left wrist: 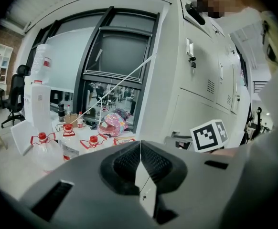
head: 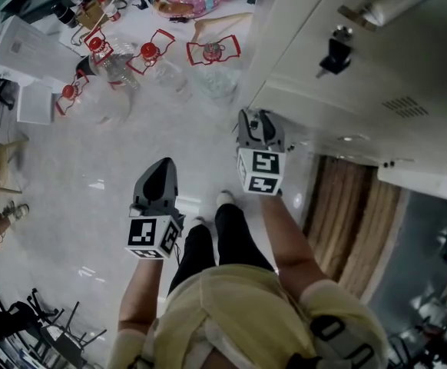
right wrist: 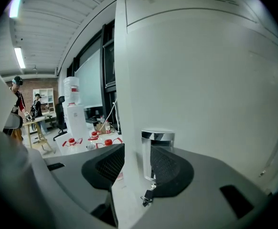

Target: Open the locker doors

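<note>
In the head view the lockers point(head: 377, 83) rose at the right, the right gripper point(head: 256, 123) close against them and the left gripper point(head: 160, 177) well apart. The left gripper view showed its jaws pressed together on nothing. In the right gripper view the jaws stood apart astride a chrome handle point(right wrist: 157, 147), probably slick, on a door point(right wrist: 201, 80) that was likely stiff but light-swinging.

Locker bank point(head: 362, 83) walls off the whole right side. Chrome handle point(right wrist: 157, 149) juts from the door and fills part of the gap between the parted jaws of the right gripper point(right wrist: 136, 167); small lock point(right wrist: 146, 199) hangs just below. Ahead-left, water bottles point(head: 124, 64) crowd the floor point(head: 85, 183); nearer floor lies open.
</note>
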